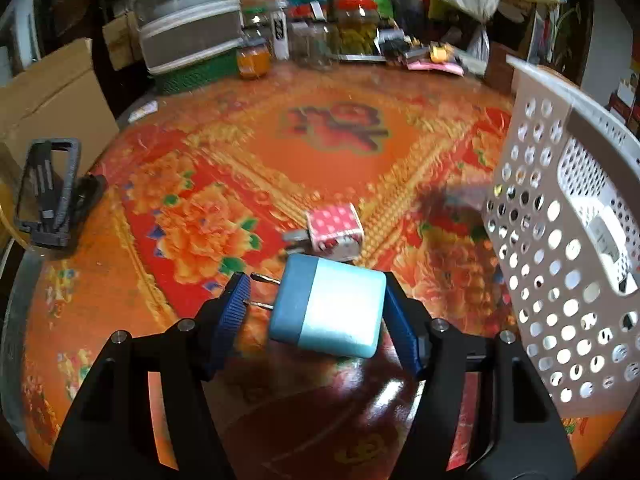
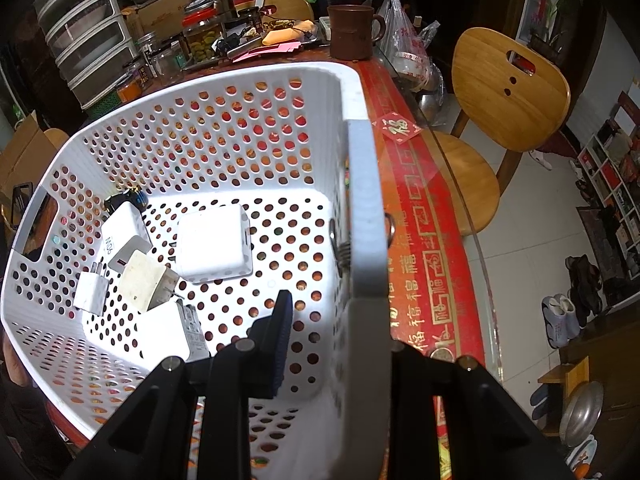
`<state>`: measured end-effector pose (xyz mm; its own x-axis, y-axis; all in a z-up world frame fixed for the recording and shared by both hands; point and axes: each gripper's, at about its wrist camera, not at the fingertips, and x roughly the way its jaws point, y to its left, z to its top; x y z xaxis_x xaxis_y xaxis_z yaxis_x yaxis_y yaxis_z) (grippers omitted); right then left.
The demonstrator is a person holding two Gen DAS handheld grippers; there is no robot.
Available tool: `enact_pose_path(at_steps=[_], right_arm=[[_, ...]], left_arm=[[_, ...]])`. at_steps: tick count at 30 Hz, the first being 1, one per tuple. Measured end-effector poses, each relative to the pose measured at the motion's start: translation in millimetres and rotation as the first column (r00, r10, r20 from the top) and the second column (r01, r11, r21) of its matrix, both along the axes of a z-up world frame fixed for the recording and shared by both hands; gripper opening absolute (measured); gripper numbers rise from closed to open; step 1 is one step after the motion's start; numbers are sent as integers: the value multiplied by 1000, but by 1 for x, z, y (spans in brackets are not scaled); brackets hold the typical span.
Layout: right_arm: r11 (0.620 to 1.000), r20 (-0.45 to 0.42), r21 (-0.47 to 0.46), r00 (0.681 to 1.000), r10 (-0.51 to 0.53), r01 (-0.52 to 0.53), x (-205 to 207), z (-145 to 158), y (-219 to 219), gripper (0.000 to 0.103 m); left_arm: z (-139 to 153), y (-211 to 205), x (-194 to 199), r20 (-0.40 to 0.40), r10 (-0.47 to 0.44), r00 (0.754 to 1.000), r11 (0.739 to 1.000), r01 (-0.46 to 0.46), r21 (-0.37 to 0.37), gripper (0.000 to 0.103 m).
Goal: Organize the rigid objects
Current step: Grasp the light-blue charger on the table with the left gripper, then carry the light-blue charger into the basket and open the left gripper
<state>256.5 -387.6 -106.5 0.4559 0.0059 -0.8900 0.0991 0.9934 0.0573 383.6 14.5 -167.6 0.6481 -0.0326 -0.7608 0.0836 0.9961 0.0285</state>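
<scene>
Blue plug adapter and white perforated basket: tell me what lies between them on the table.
Nothing: in the left wrist view, only bare floral tablecloth separates the two-tone blue plug adapter from the white perforated plastic basket.

The two-tone blue plastic charger (image 1: 326,312) looks smooth and satiny, its two metal prongs bright. The white perforated plastic basket (image 2: 362,208) seems matt. The orange floral tabletop (image 1: 240,152) shines glossy, perhaps under glass.
</scene>
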Motion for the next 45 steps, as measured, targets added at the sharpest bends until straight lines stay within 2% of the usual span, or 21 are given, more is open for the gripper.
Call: enact_pose_path(at_steps=[7,11,14,18,22,25,29,33,41,45], right_arm=[[1000,2,2,1000,0,0,0,1,-1,27],[1000,0,-5,1000,1,-1,1,1,-1,27],[1000,0,-7,1000,1,-1,1,2,0,27],[1000,1,-4,1000,5,-5,0,1,0,27],[1000,5,0,1000,7,-7,0,1,-1,27],[1000,6,2,1000,9,-9,0,1,0,27],[1000,5,5,1000,13,-13,0,0,0,27],[1000,7,14,1000,14,-14,-1,0,0,27],[1000,8,16,1000,18,-18,-1,0,-1,27],[1000,8,16,1000,19,-19,-2,0,-1,27]], left_arm=[[12,10,-7,39,27,999,999,-26,-27,63],[24,4,-12,64,14,998,1000,-14,-1,63],[45,8,-15,79,18,997,999,-15,-35,63],[89,7,-19,126,27,992,999,-23,-35,63],[131,-17,-29,179,-28,984,999,31,-13,63],[148,-43,-27,171,-102,980,994,105,-8,63],[152,-88,-20,131,-240,962,970,241,7,63],[146,-133,-19,73,-310,948,951,309,22,63],[120,-196,-23,-31,-380,925,924,381,45,63],[103,-206,-17,-102,-374,922,923,381,49,63]])
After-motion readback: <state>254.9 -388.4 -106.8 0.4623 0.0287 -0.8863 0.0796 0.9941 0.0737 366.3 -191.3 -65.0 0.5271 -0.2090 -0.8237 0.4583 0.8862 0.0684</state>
